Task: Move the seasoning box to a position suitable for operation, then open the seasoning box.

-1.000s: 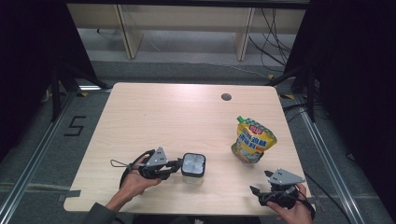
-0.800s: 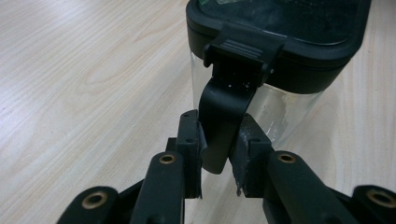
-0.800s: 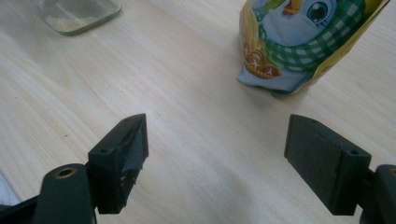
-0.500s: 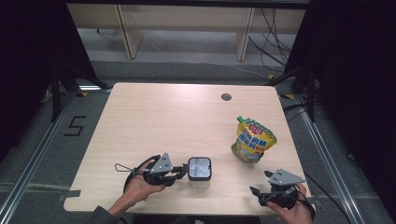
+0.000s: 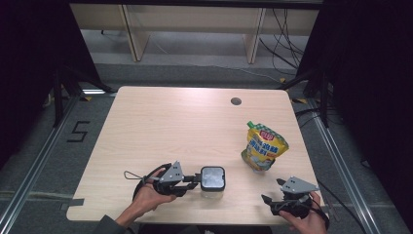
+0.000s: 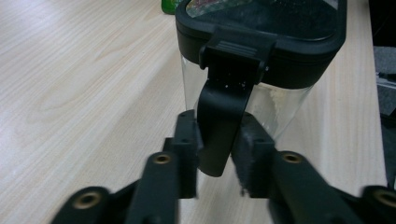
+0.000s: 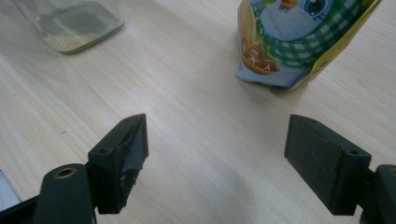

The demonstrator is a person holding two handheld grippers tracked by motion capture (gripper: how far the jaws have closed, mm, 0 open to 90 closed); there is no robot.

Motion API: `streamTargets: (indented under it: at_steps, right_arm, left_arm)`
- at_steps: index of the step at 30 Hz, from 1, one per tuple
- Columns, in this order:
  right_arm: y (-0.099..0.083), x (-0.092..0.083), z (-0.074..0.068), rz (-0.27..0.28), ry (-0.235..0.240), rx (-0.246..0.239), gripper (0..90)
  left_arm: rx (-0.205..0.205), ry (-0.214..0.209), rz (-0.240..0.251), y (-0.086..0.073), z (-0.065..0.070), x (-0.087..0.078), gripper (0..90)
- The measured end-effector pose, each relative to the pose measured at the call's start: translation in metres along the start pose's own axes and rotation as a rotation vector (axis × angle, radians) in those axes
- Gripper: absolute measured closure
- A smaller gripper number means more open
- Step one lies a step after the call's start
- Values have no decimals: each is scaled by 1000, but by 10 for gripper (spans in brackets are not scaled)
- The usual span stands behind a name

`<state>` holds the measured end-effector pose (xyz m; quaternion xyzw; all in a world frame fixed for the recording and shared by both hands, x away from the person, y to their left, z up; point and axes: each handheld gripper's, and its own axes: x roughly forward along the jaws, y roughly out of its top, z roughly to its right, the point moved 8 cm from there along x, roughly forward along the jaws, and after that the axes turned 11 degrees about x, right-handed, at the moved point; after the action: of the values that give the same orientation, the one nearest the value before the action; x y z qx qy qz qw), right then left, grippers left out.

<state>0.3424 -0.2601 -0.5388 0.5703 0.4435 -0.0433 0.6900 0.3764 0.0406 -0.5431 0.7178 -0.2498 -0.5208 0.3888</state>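
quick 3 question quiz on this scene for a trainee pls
1. What sits between the jaws of the left gripper?
A. a spoon
B. the latch on the jar lid
C. a cable
2. True or false: the jaws of the right gripper are shut.
3. Which stands nearer the hole in the table, the jar or the pouch?

Key
1. B. The pads appear to press the latch from both sides, though the jaws have just been opening.
2. False. They stand wide apart over bare table, with nothing between them.
3. The pouch.
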Motion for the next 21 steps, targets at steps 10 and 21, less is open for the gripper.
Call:
streamTargets:
  at_steps: [10, 21]
  right_arm:
    - [0, 1, -2, -1, -6, 12, 226]
    - [-1, -1, -3, -5, -4, 17, 227]
  left_arm:
    - [-32, 0, 1, 0, 2, -15, 349]
    - [-38, 11, 12, 8, 8, -32, 294]
